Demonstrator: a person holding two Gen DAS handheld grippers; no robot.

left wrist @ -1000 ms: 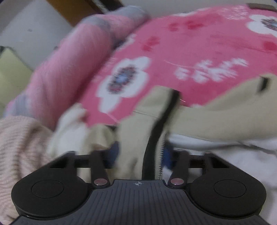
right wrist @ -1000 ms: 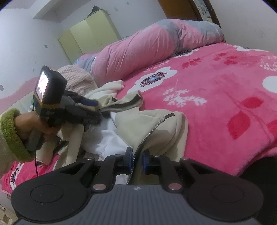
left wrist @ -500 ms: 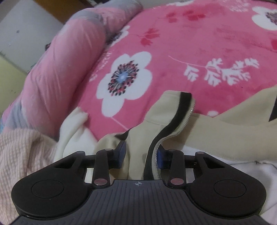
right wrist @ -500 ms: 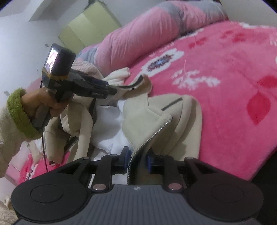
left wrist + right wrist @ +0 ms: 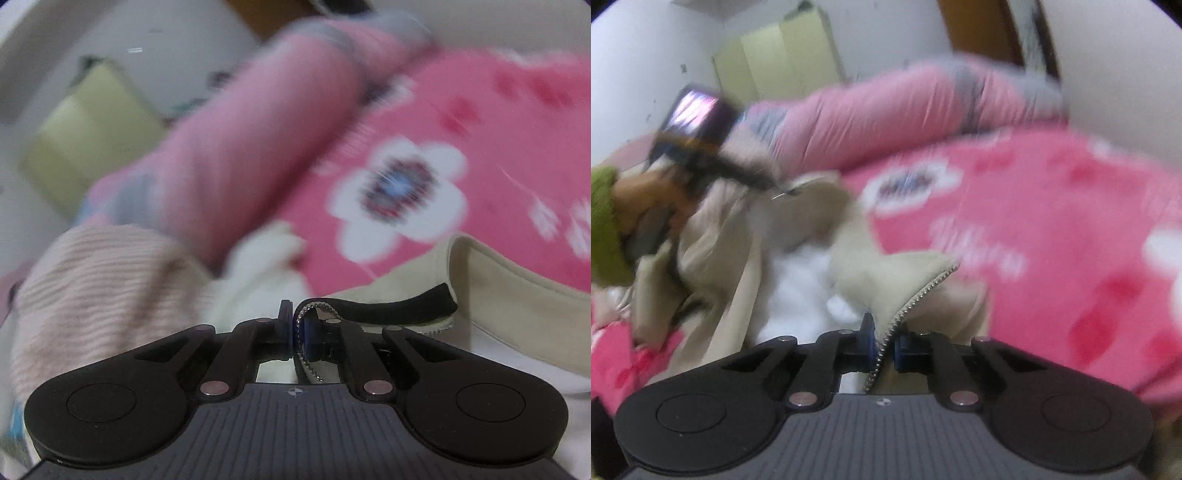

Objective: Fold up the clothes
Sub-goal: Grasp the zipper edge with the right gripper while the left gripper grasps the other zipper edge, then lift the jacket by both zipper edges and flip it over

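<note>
Jacket (image 5: 886, 280), beige with a zipper, lay crumpled on pink flowered blanket (image 5: 1052, 229). Its zipper edge ran between both pairs of jaws. Left gripper (image 5: 292, 325) was clamped tight on the black-trimmed zipper strip. Right gripper (image 5: 882, 339) was closing, its pads pressing the toothed edge. Pink bolster (image 5: 251, 147) lay beyond.

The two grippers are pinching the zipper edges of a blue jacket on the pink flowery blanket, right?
Not quite: the jacket is beige, not blue; only the pads are blue. The right wrist view shows it best. The rest holds: the left hand-held gripper and the right hand-held gripper each pinch a zipper edge over the pink flowery blanket.
</note>
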